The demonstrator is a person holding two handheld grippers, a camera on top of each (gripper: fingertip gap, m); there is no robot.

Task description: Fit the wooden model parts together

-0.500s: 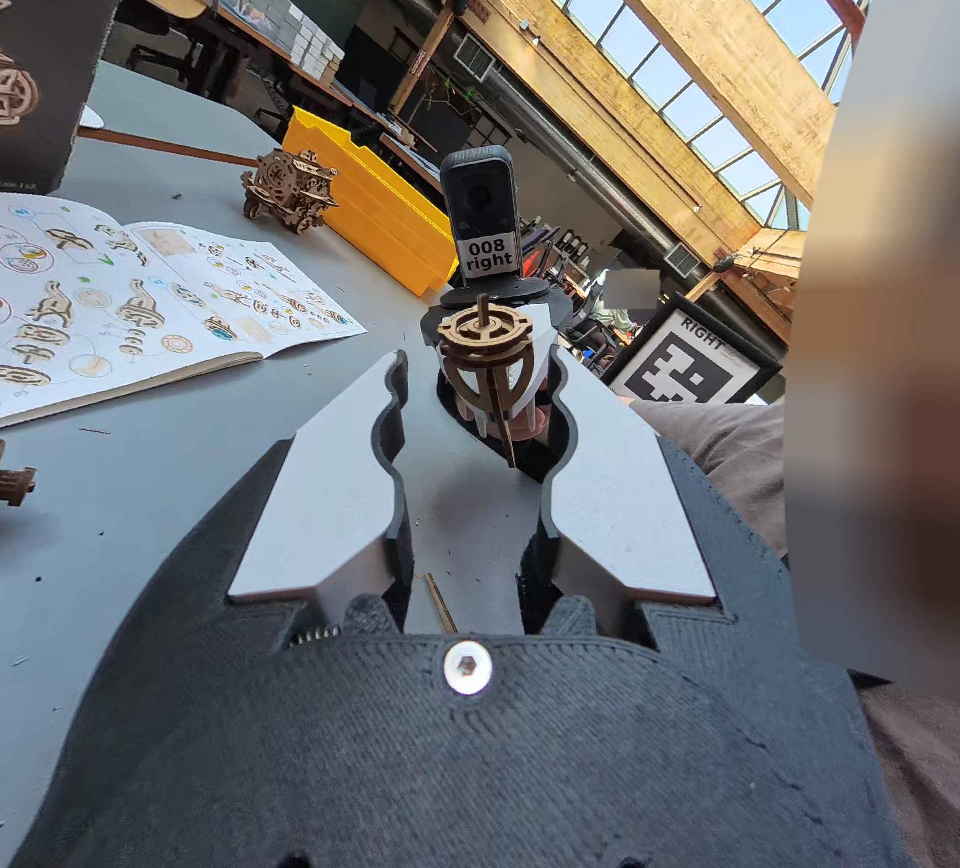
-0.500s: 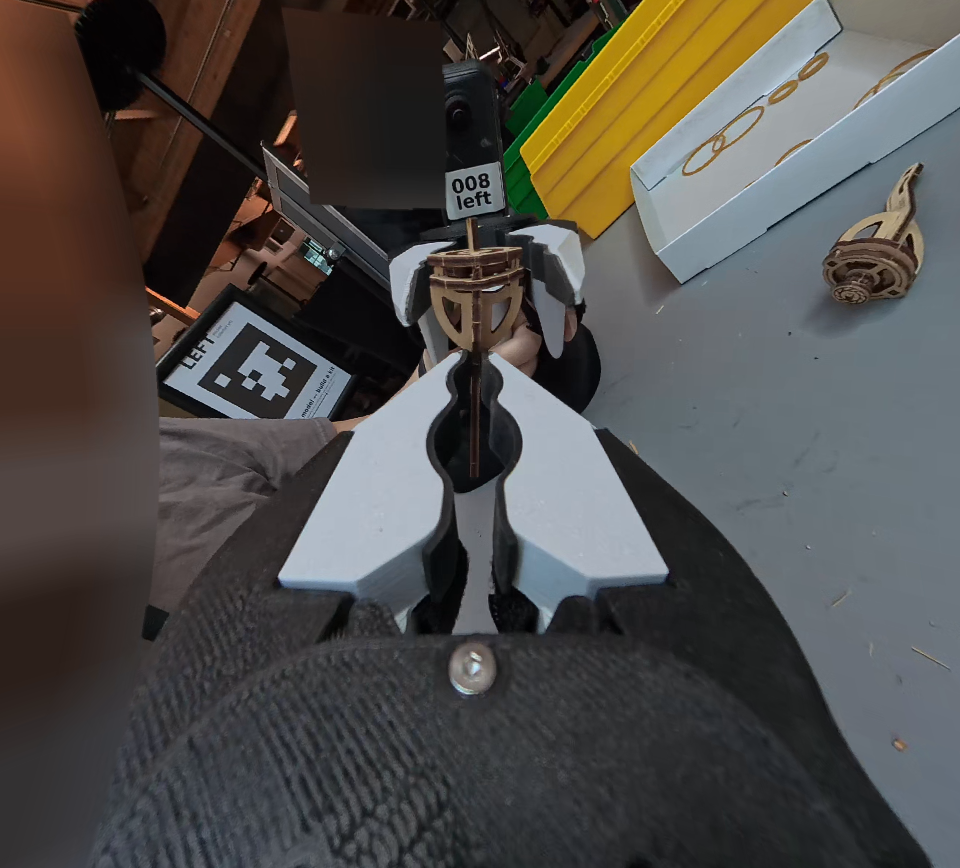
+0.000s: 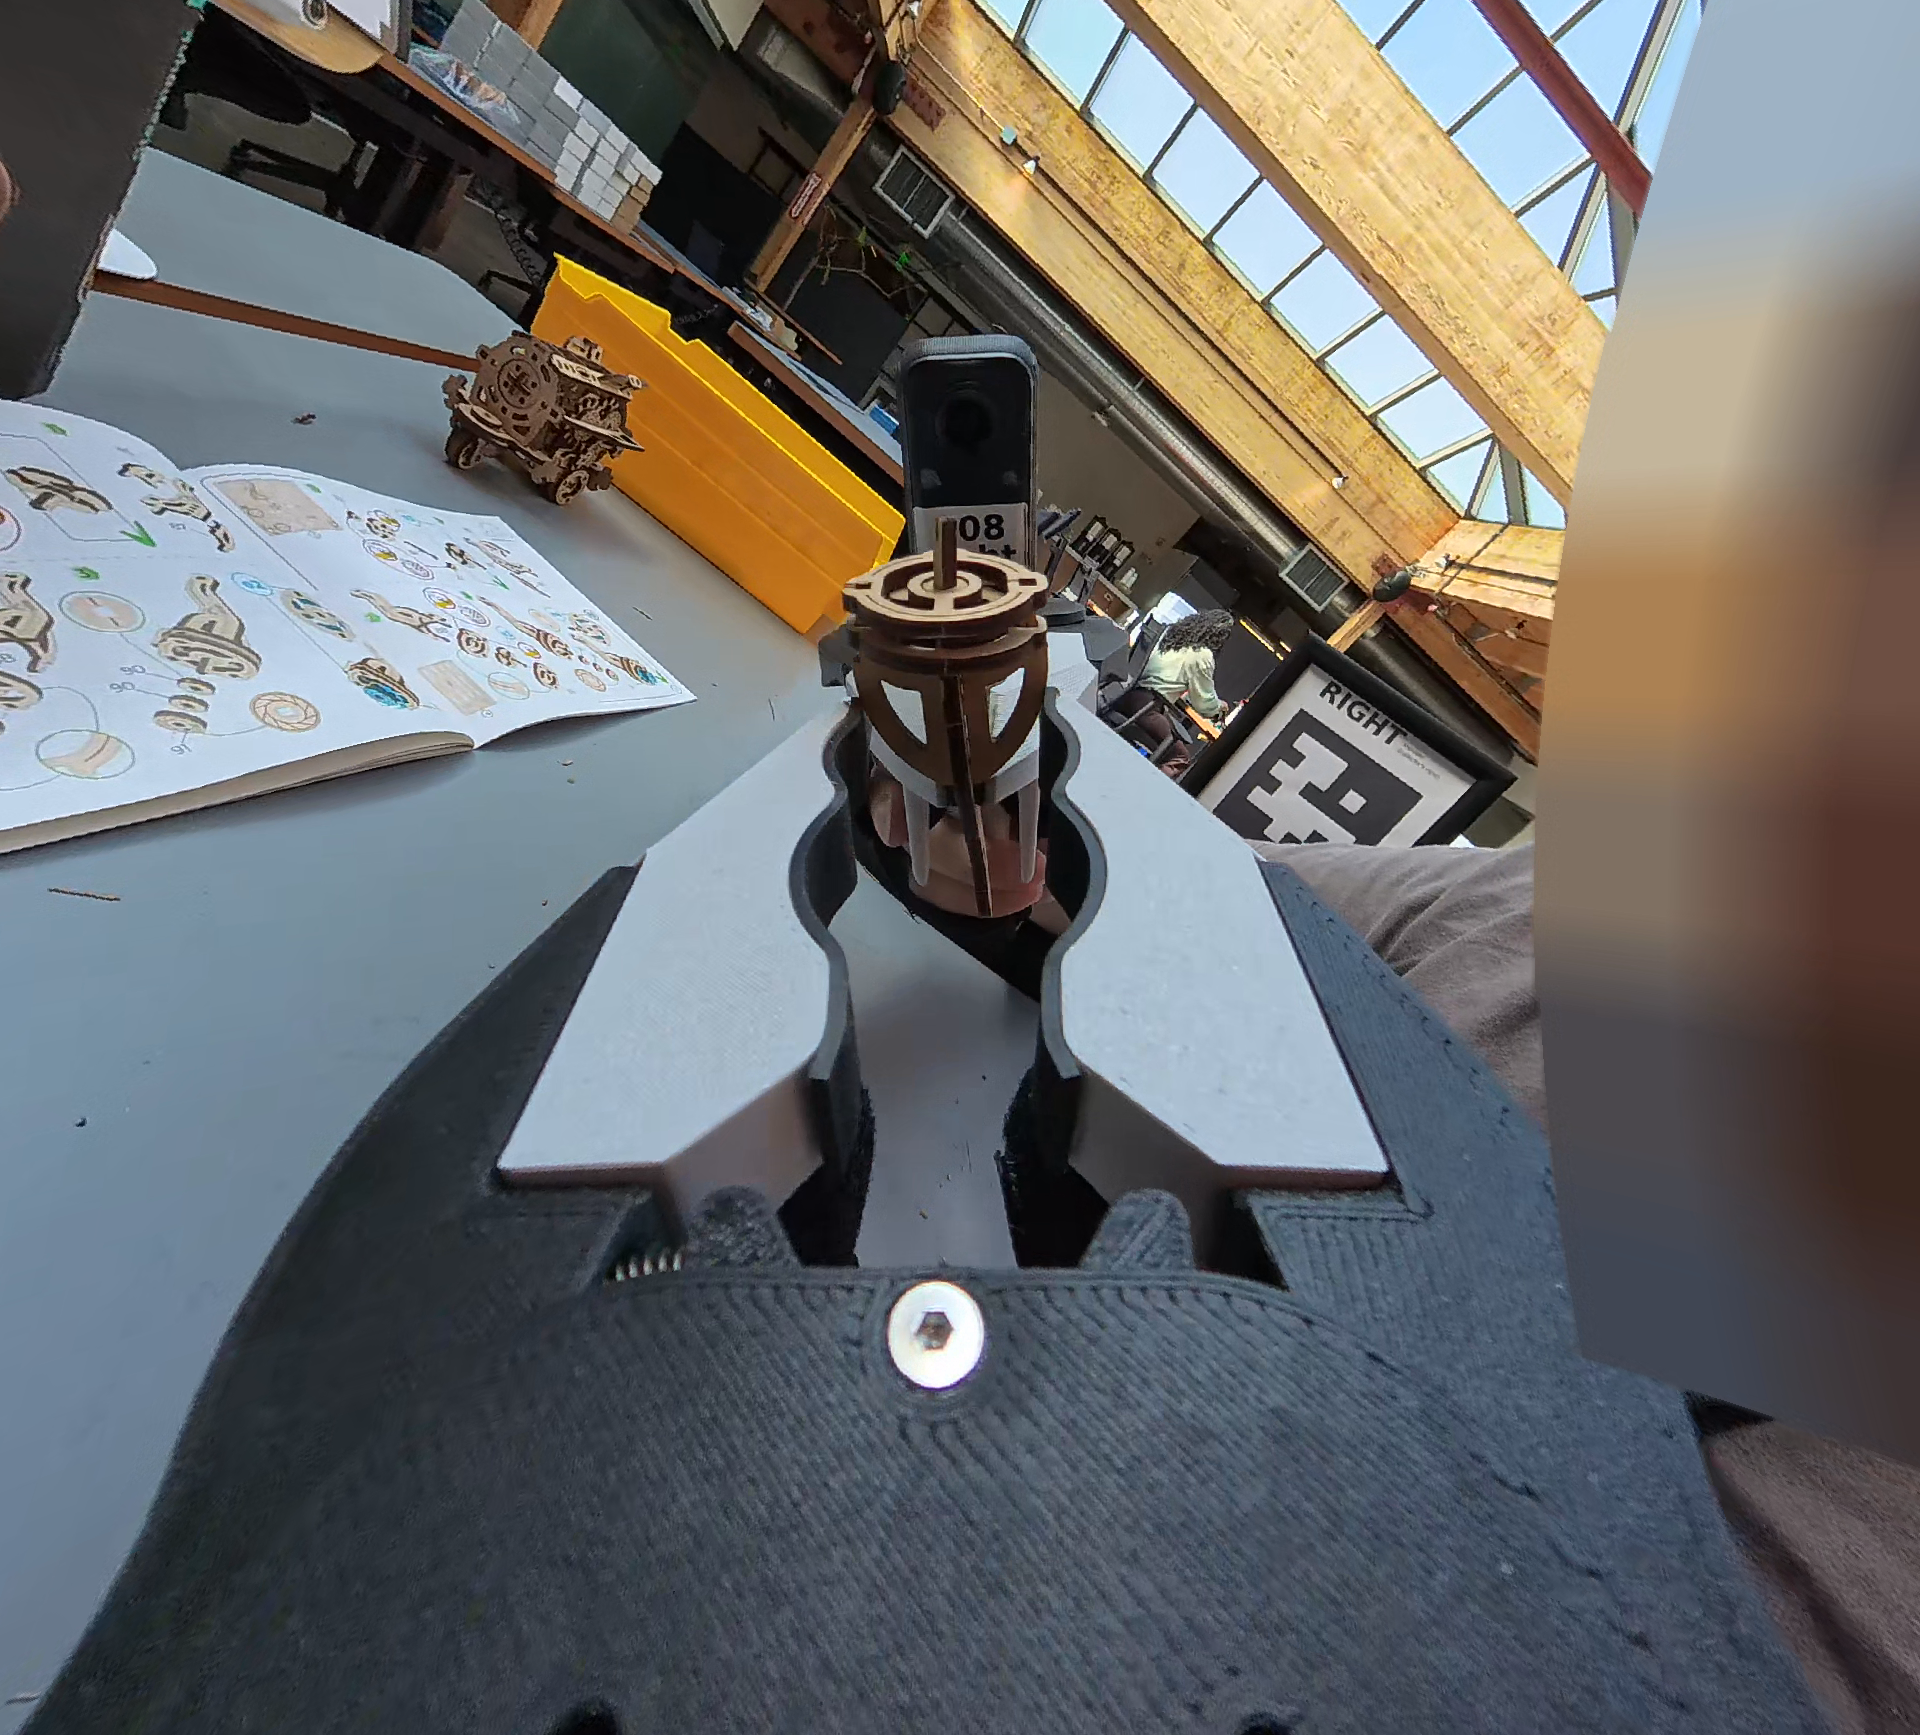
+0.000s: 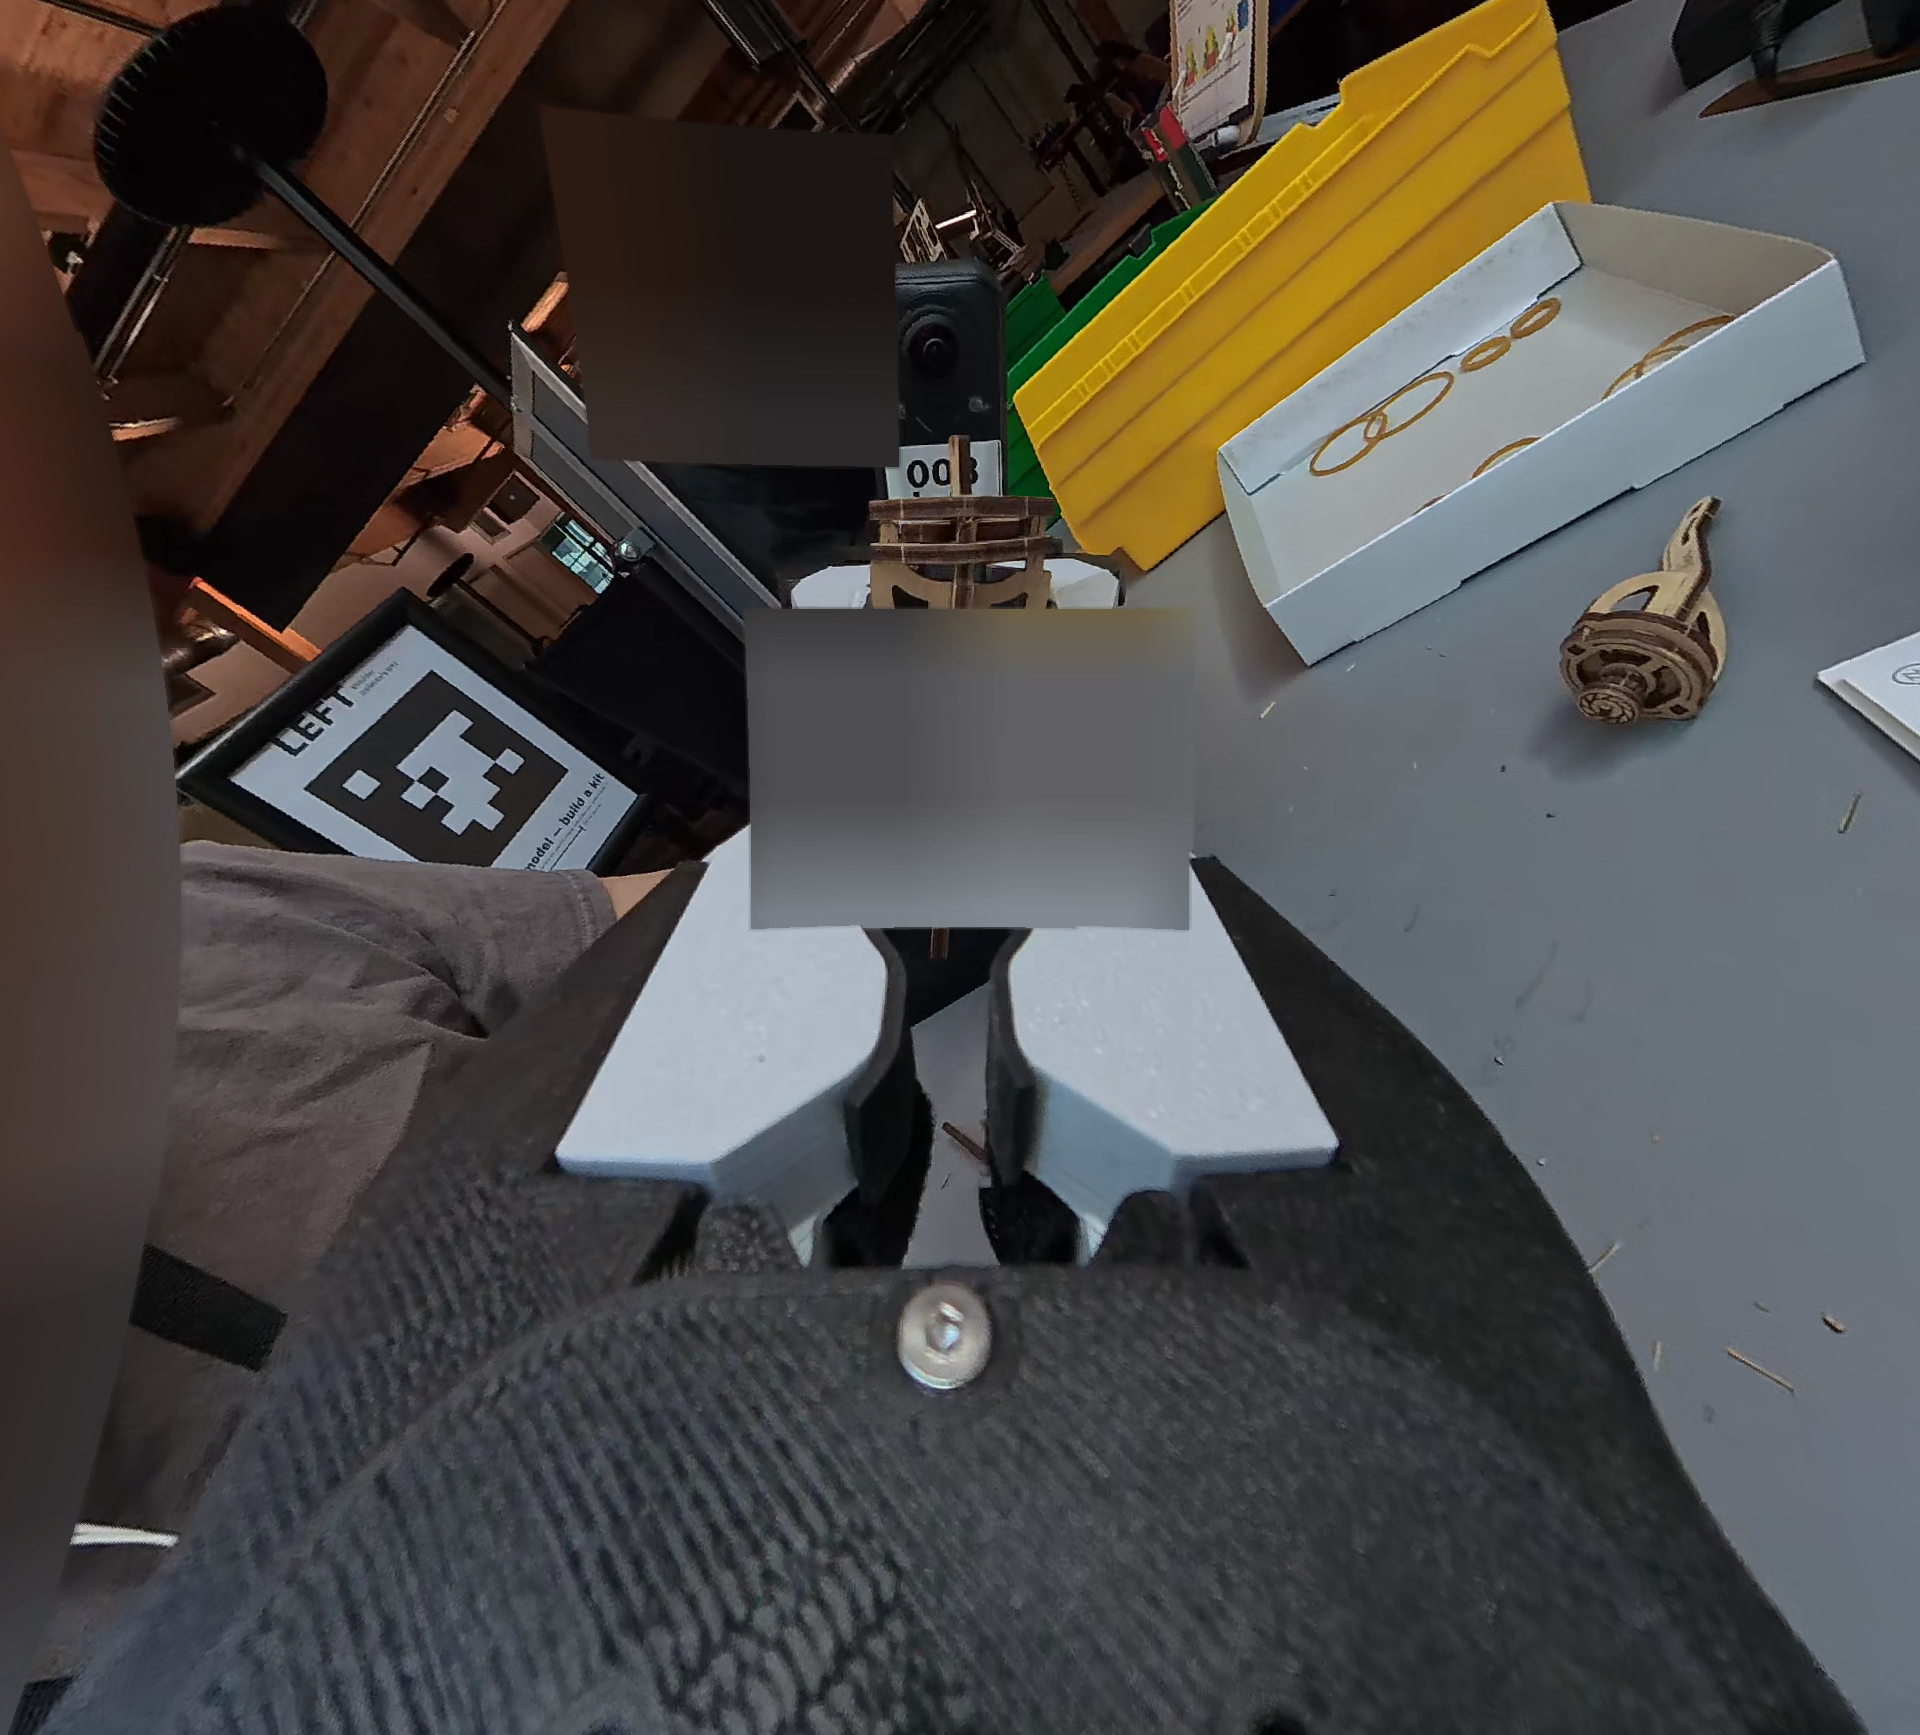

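Observation:
A small wooden cage-shaped part (image 3: 940,615) with a ring top and a thin peg is held up between the two grippers, which face each other above the grey table (image 3: 312,1010). My left gripper (image 3: 951,729) has its jaws closed in on the cage's sides. In the right wrist view the same part (image 4: 961,542) shows above a blurred patch that hides the tips of my right gripper (image 4: 961,729). Below the patch, the part's flat stem (image 4: 940,942) runs between the nearly closed right fingers.
An open instruction booklet (image 3: 260,605), a finished wooden model (image 3: 540,418) and a yellow bin (image 3: 727,459) lie to the left. A white box (image 4: 1351,584) holding wooden rings and another wooden sub-assembly (image 4: 1642,636) lie to the right. A person's torso is close behind. Less than 4 cm separates the two grippers' tips.
My left gripper's jaws have narrowed from wide open onto the wooden part. The two grippers have come closer together. The right gripper still holds the stem.

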